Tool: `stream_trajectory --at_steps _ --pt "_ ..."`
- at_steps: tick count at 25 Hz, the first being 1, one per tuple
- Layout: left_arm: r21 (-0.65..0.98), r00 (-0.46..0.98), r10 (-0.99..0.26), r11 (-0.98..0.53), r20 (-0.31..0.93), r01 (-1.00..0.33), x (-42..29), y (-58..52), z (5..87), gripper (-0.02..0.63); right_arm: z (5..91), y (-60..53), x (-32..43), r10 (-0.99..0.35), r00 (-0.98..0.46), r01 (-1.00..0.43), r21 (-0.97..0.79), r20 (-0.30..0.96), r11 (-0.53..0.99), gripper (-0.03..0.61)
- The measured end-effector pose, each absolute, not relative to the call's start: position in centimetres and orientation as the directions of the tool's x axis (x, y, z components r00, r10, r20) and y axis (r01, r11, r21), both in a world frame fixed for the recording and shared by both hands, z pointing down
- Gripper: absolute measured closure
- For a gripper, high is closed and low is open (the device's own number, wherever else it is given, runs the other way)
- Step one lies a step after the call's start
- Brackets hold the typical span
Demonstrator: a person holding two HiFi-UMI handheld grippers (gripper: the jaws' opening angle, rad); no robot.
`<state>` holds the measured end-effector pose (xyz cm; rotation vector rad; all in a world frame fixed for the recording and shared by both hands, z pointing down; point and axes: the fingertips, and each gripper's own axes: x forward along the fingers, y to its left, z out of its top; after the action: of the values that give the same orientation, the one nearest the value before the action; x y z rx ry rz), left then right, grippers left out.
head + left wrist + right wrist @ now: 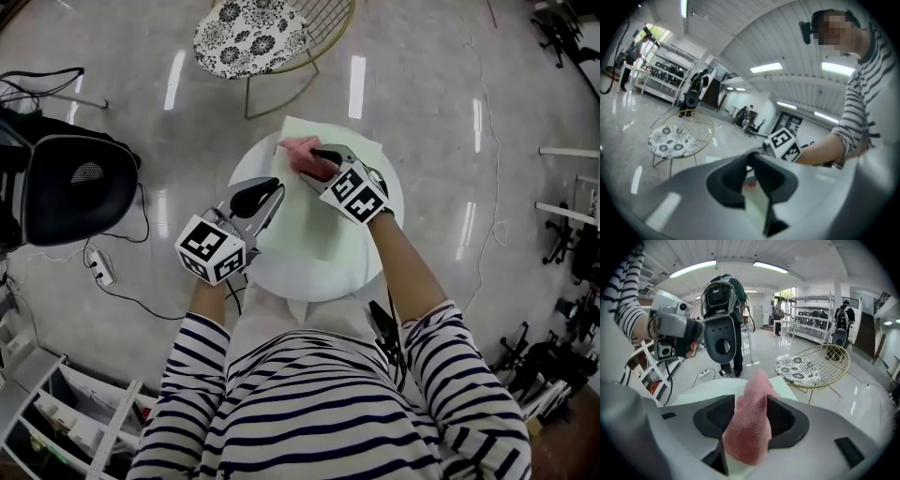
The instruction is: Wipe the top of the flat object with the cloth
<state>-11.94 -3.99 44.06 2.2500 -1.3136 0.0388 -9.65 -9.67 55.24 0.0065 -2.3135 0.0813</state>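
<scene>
The head camera sits high and looks almost straight down on the round table (pixel 274 279) and the person's striped shirt (pixel 319 412). The left gripper (pixel 274 191) carries a camera close behind its jaws. It looks nearly level, toward 1 o'clock across the table. The right gripper (pixel 315 156) carries one too, very close, tipped down toward 10 o'clock. All three views share the flowery chair (pixel 251 36), at 12 o'clock past the table. Each gripper camera also sees the other gripper and the arm holding it.
</scene>
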Motion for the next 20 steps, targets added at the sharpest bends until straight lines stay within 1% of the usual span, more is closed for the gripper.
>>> stream_trajectory --at_steps 1,4,7,9,11,13,14,16,20 --pt "0.428 0.530 -0.800 -0.389 0.283 -0.816 -11.9 -4.2 44.1 0.577 54.4 -9.6 -9.6 0.036 -0.699 -0.040 -0.089 0.714 0.995 0.373" --pt "0.433 0.539 -0.795 -0.396 0.280 -0.810 -11.7 -4.6 44.0 0.575 51.1 -10.3 -9.3 0.052 -0.761 -0.064 -0.154 0.647 0.986 0.371" --pt "0.435 0.544 -0.792 -0.403 0.275 -0.805 -11.6 -5.3 44.0 0.575 50.4 -12.2 -8.4 0.026 -0.754 -0.075 -0.126 0.657 0.989 0.373" --pt "0.433 0.546 -0.791 -0.406 0.274 -0.805 -11.6 -5.7 44.1 0.575 51.4 -12.3 -7.9 0.051 -0.713 0.002 -0.070 0.699 0.998 0.373" --pt "0.430 0.548 -0.789 -0.408 0.277 -0.805 -11.5 -5.8 44.2 0.575 52.2 -11.3 -7.6 0.092 -0.666 0.140 0.003 0.740 0.990 0.378" --pt "0.428 0.549 -0.787 -0.409 0.280 -0.806 -11.5 -5.8 44.3 0.575 52.9 -10.3 -7.5 0.111 -0.628 0.275 0.086 0.770 0.958 0.402" --pt "0.429 0.549 -0.787 -0.409 0.281 -0.806 -11.5 -5.7 44.3 0.575 53.3 -10.0 -7.4 0.113 -0.609 0.327 0.119 0.785 0.937 0.425" --pt "0.431 0.549 -0.787 -0.407 0.282 -0.805 -11.5 -5.5 44.4 0.575 54.1 -9.8 -7.3 0.124 -0.571 0.407 0.149 0.811 0.901 0.431" --pt "0.431 0.545 -0.788 -0.403 0.285 -0.808 -11.5 -5.3 44.3 0.575 54.5 -9.9 -7.9 0.168 -0.506 0.528 0.150 0.846 0.836 0.430"
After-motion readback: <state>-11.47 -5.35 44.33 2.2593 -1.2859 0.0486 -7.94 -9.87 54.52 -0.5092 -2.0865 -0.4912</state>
